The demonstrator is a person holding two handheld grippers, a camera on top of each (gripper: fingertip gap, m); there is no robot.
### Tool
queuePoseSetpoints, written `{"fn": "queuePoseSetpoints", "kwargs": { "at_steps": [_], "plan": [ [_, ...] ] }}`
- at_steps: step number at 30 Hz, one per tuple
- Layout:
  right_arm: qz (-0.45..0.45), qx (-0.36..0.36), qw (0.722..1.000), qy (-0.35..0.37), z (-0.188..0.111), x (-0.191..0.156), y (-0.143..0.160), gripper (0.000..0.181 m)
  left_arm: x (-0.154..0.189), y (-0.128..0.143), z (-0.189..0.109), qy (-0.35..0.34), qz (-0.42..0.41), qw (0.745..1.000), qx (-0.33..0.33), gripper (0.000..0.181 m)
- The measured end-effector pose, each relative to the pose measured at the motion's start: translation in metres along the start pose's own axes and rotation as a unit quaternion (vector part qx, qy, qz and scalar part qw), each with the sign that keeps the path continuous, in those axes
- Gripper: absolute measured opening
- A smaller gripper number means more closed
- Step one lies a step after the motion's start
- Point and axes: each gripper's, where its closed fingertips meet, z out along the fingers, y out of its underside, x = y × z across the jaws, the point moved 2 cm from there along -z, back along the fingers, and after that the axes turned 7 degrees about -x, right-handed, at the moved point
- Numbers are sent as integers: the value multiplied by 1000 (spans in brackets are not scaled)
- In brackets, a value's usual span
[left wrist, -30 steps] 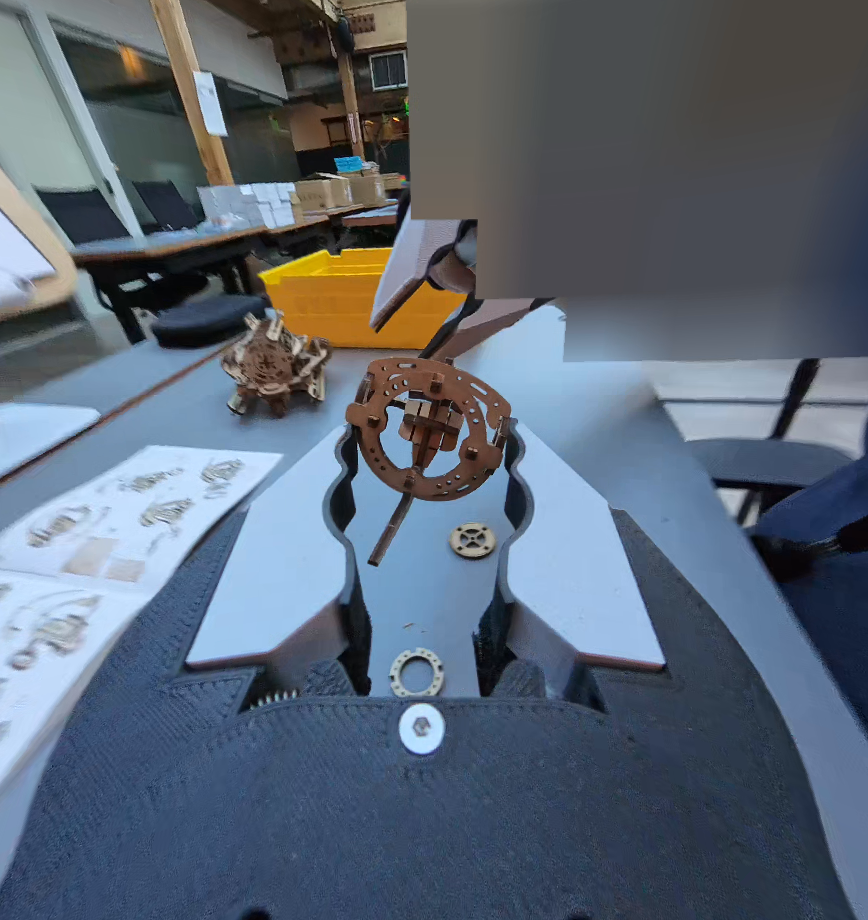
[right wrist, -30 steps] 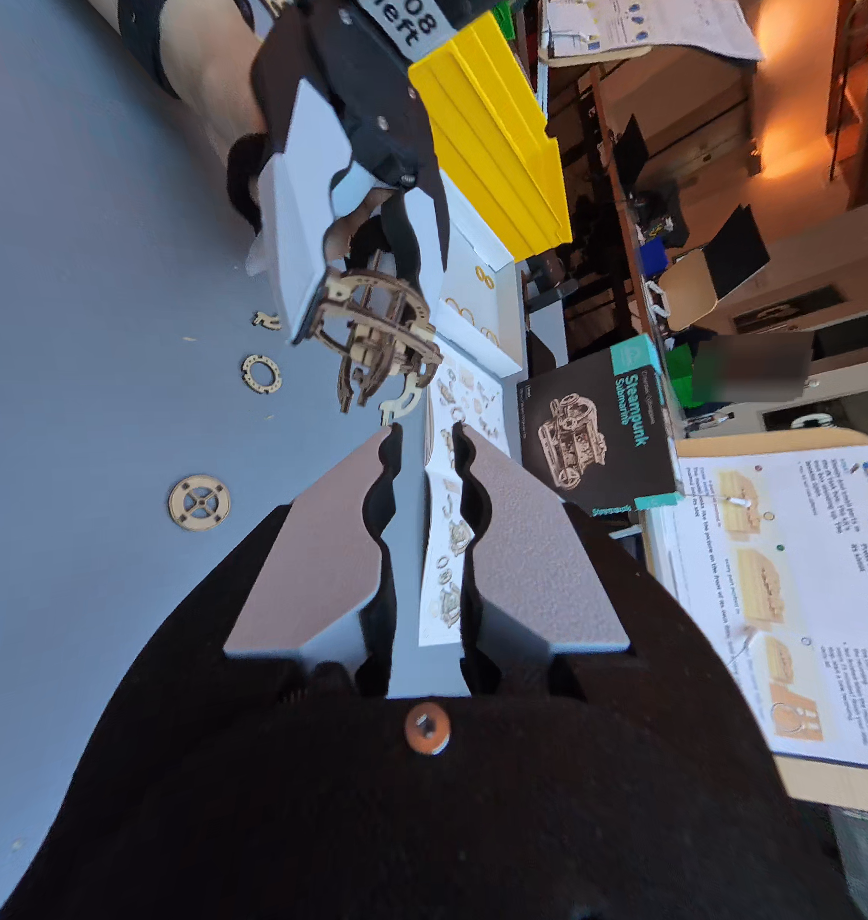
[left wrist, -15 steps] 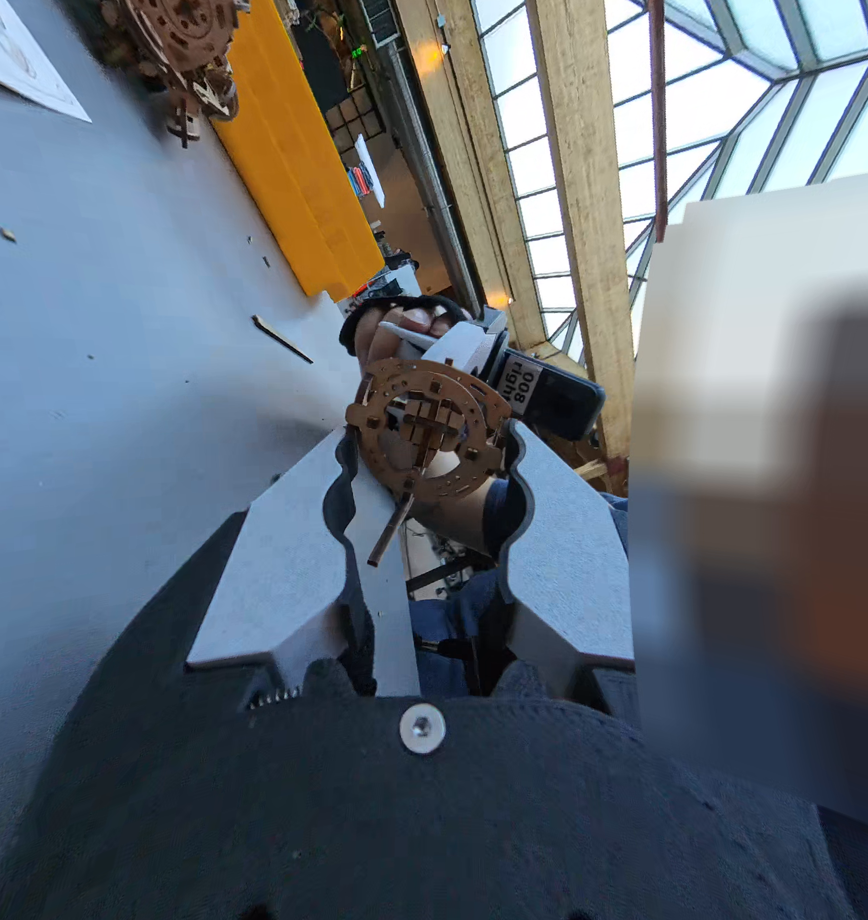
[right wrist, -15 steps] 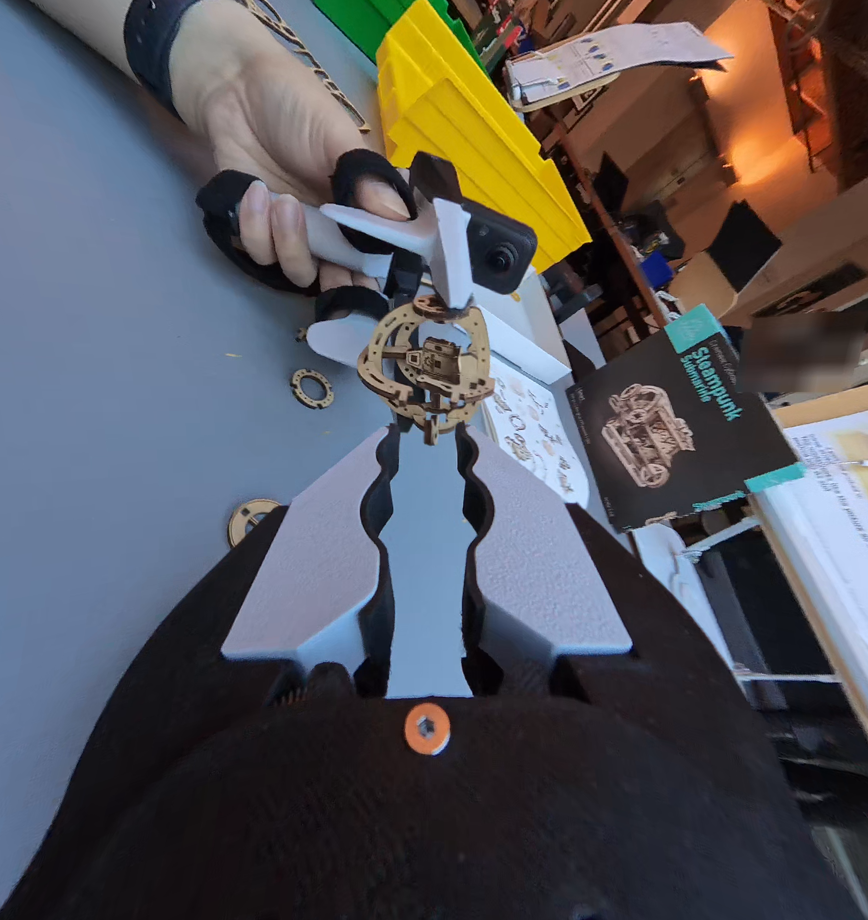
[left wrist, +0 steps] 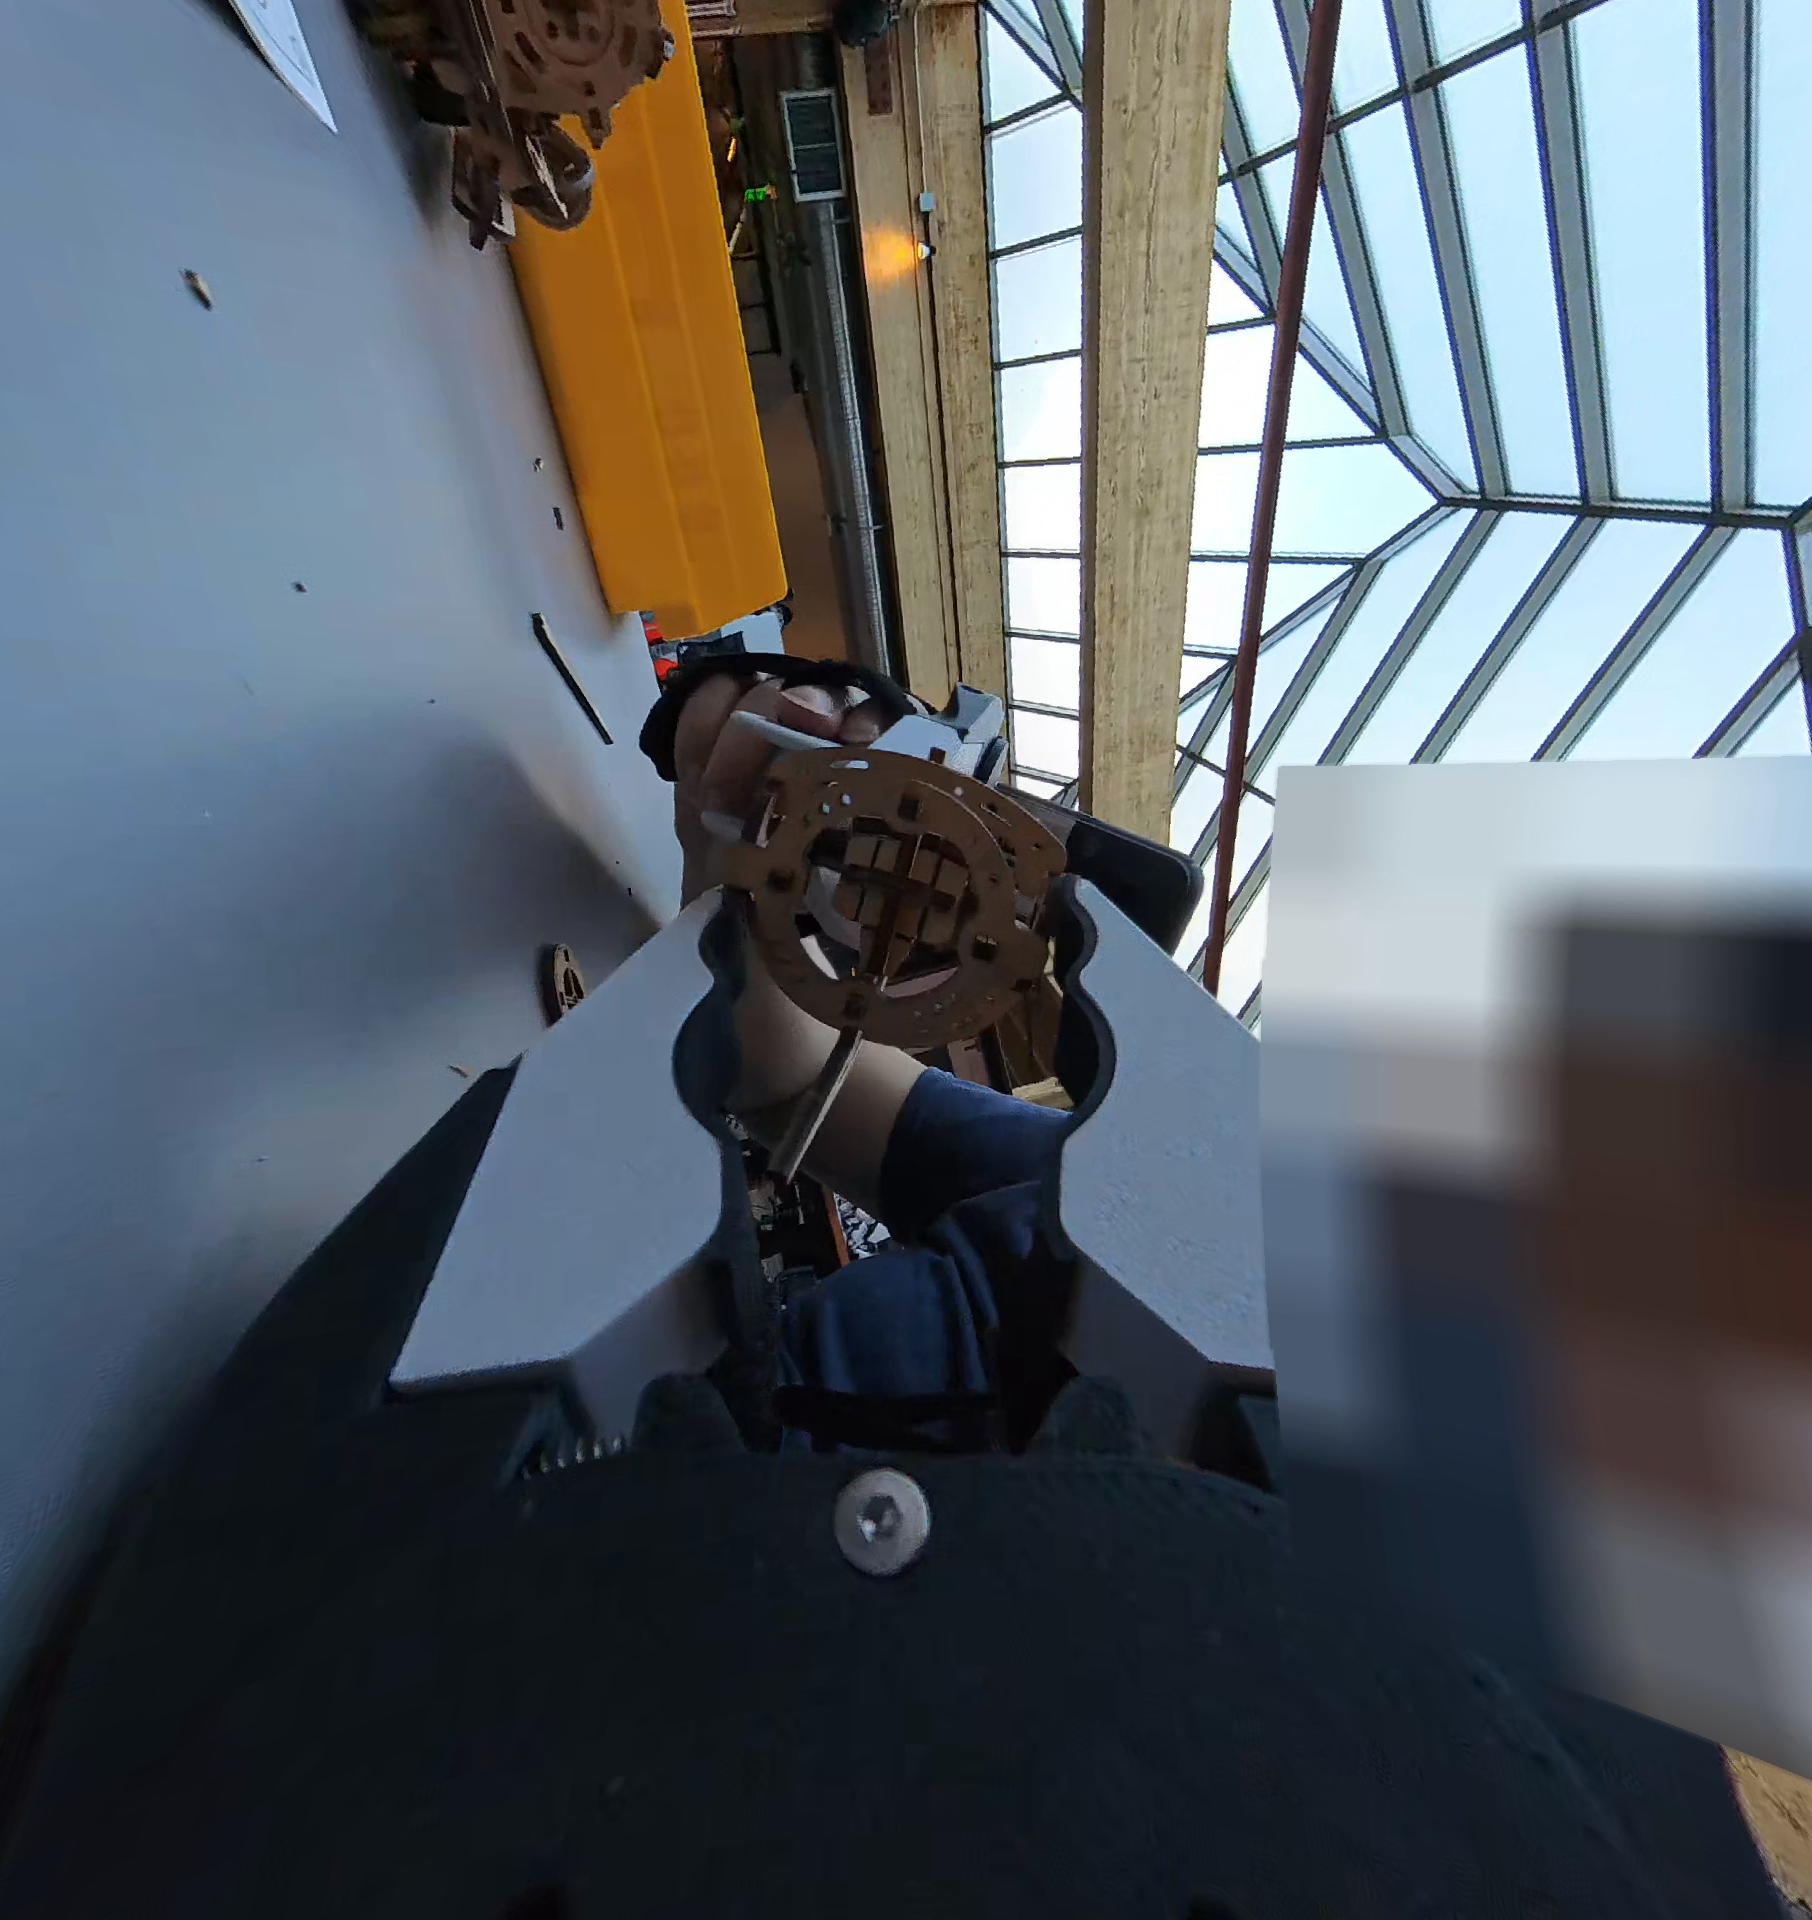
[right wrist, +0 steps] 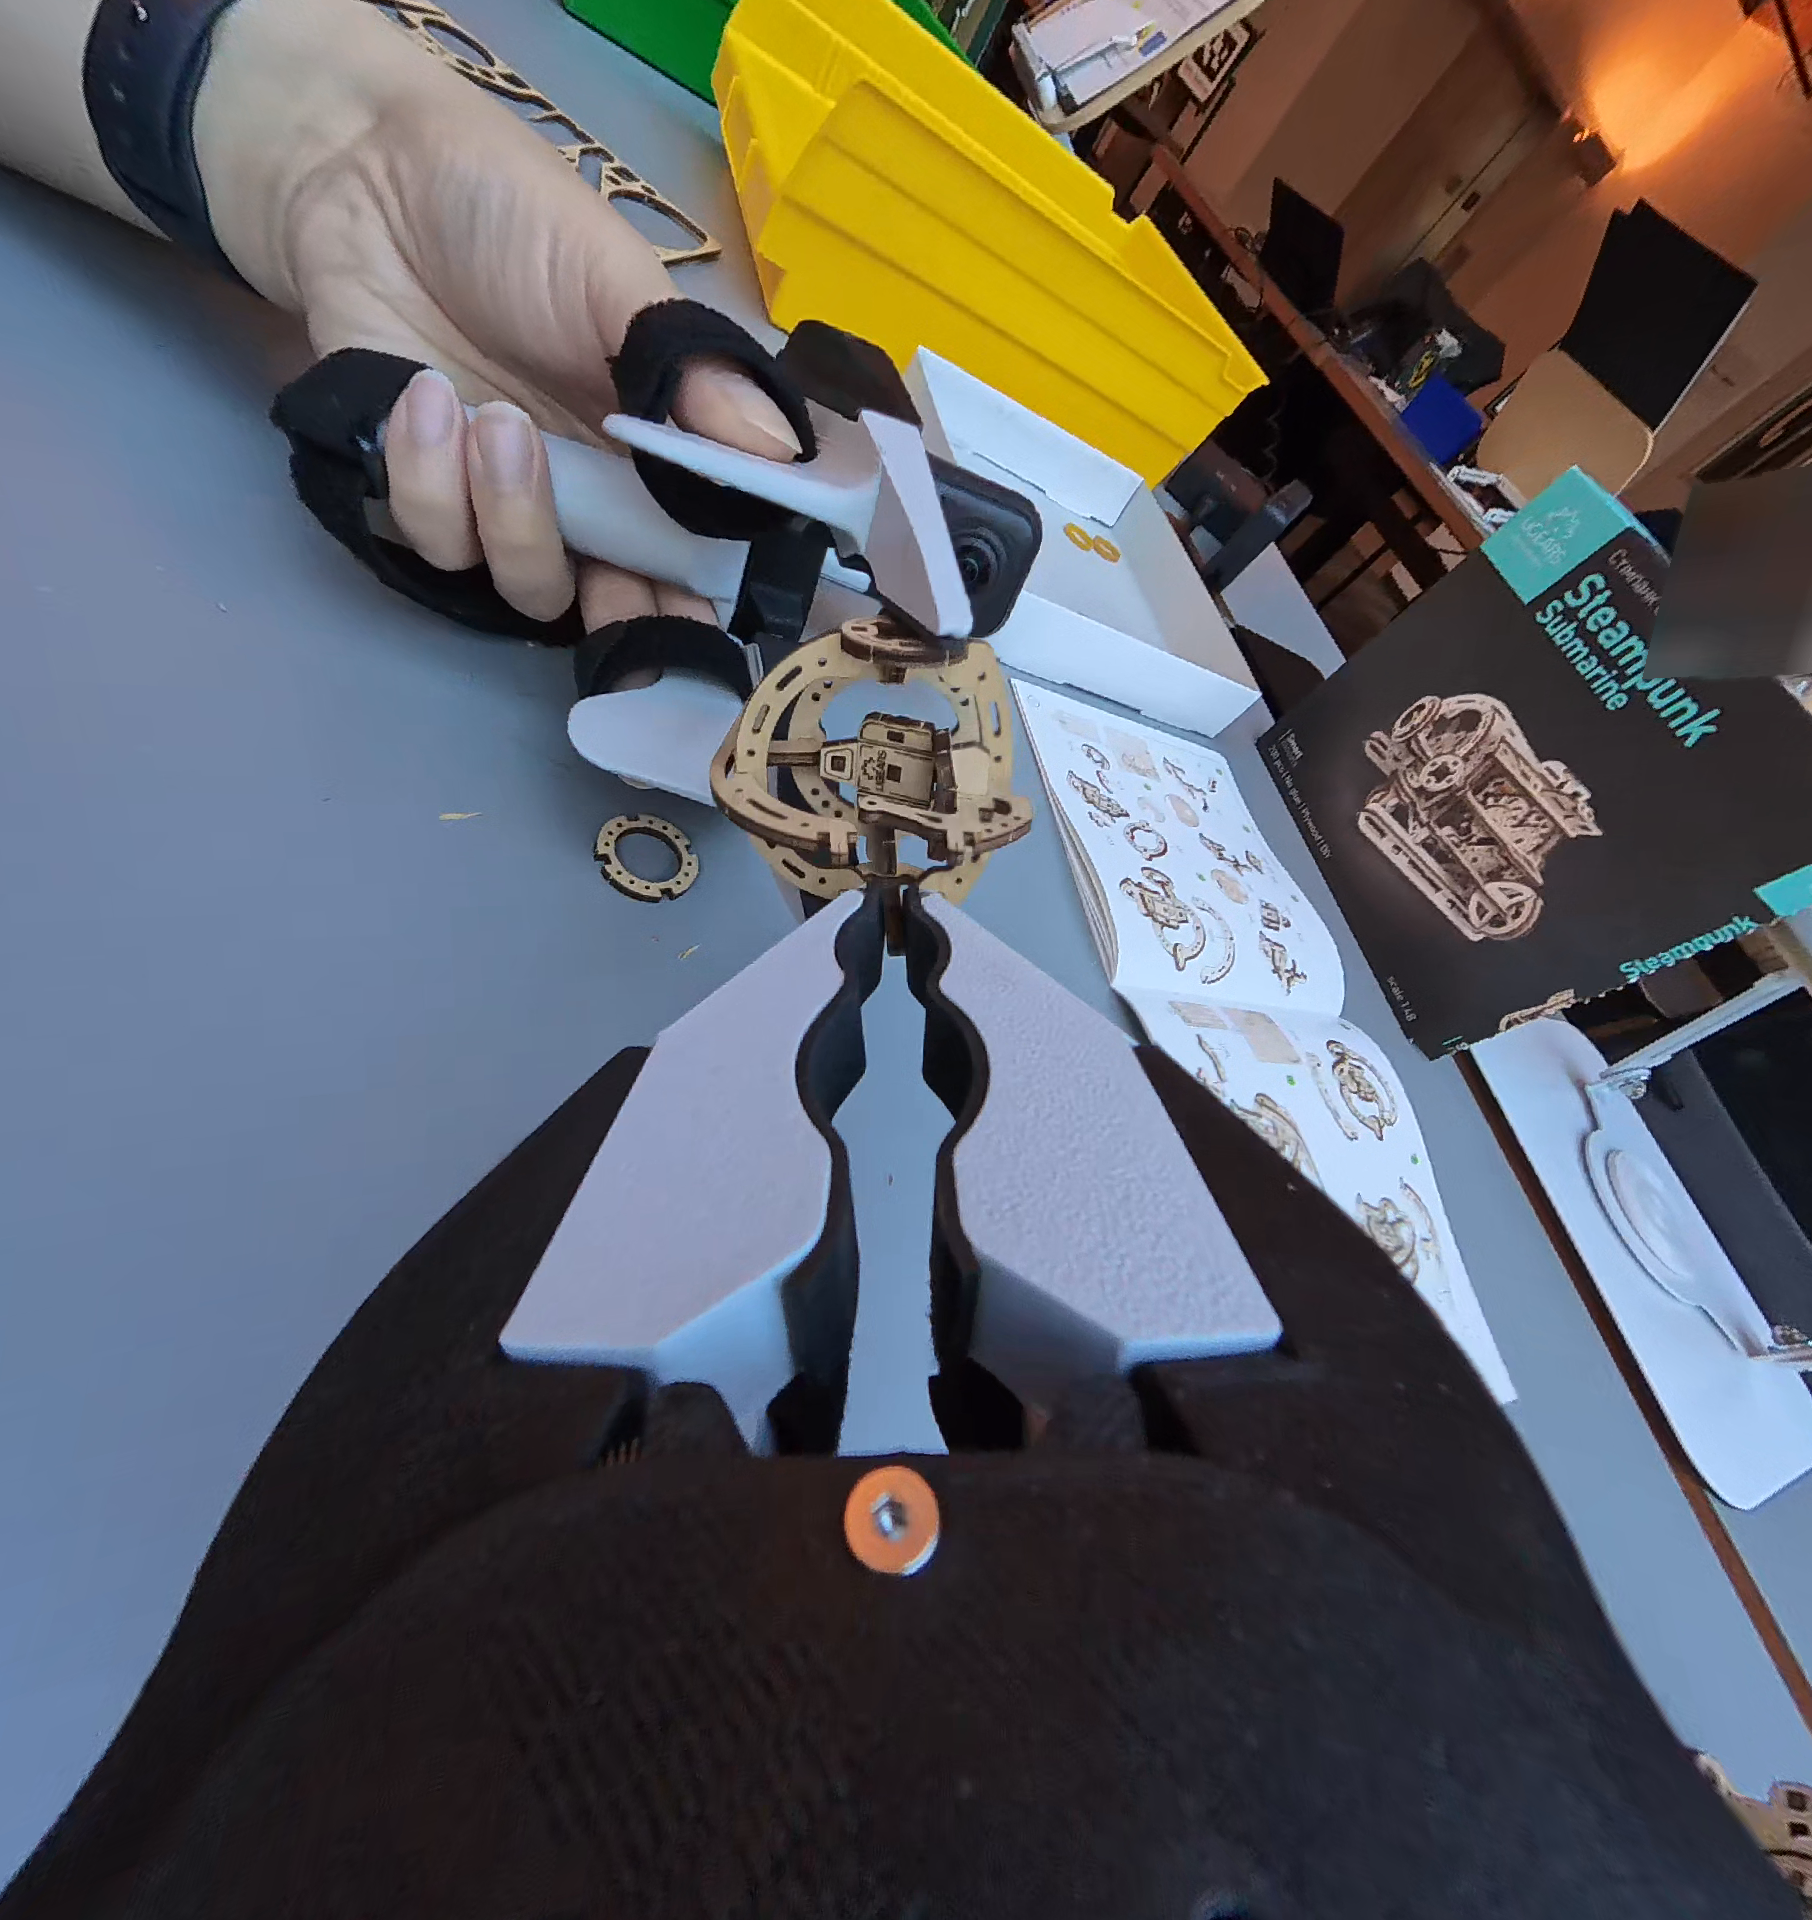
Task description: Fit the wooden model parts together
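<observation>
Left gripper [left wrist: 886, 925]: I clamped the wooden model [left wrist: 886, 914] by its ring, between my fingertips.
Right gripper [right wrist: 891, 920]: I pinched the model's stem at my tips, model just ahead.
Loose ring [right wrist: 645, 857]: on the tabletop [right wrist: 206, 935], left of my right gripper.

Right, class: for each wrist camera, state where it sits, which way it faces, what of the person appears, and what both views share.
Left wrist view: on the left gripper, rolled sideways, facing the wooden ring model it clamps, glass roof beyond; right hand shows.
Right wrist view: on the right gripper, facing across the grey table, tips pinching the model's lower peg; left hand shows.
Shared: the model, yellow bin.
</observation>
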Motion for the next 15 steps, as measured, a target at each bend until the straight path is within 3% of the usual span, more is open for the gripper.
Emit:
{"fn": "queuePoseSetpoints", "kwargs": {
  "at_steps": [1, 9, 12, 15],
  "plan": [
    [3, 0, 1000, 0, 1, 0, 0, 1, 0, 0, -1, -1, -2, 1000, 2, 59],
    [27, 0, 1000, -10, 0, -1, 4, 0, 1, 0, -2, -7, 8, 1000, -7, 59],
    [103, 19, 994, -42, -3, 3, 8, 0, 4, -7, -9, -57, 71, 996, -10, 64],
    [184, -14, 978, -93, 2, 2, 30, 0, 1, -17, -21, -162, 208, 964, -36, 68]
  ]
}}
